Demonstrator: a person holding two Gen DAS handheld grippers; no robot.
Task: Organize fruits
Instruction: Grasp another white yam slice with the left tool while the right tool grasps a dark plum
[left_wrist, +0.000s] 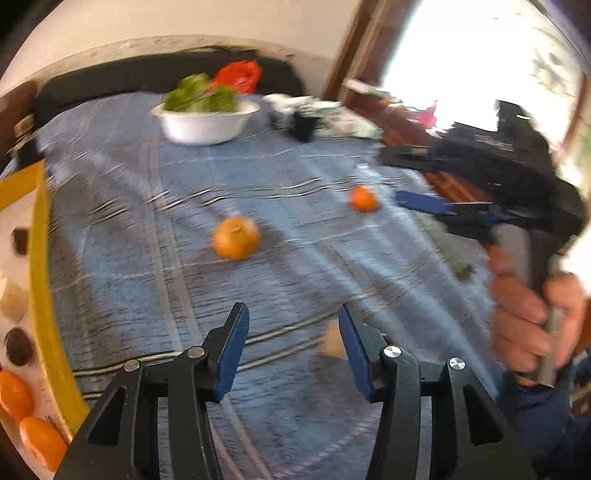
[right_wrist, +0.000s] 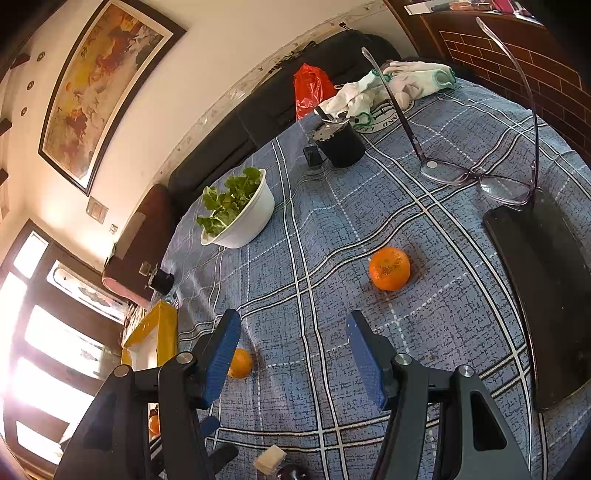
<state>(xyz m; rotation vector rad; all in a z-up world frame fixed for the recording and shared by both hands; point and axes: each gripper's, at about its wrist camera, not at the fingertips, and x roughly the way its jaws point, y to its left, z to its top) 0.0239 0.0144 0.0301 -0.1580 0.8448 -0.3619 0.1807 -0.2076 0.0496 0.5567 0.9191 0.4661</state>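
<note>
Both grippers, left and right, gape partway; empty.

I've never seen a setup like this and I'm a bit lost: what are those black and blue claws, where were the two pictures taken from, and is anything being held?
No robot here: a person holds a hand-operated claw in each hand, each with a wide-angle camera looking along its fingers. One picture looks out from the left gripper, the other from the right gripper. The left view also shows the person's hand holding the other tool. Both claws are open and hold nothing. On the blue checked tablecloth lie two loose oranges, a large orange and a small orange, a white bowl of greens, glasses and a black cup. A yellow-rimmed tray at the left edge already holds some oranges.
</note>
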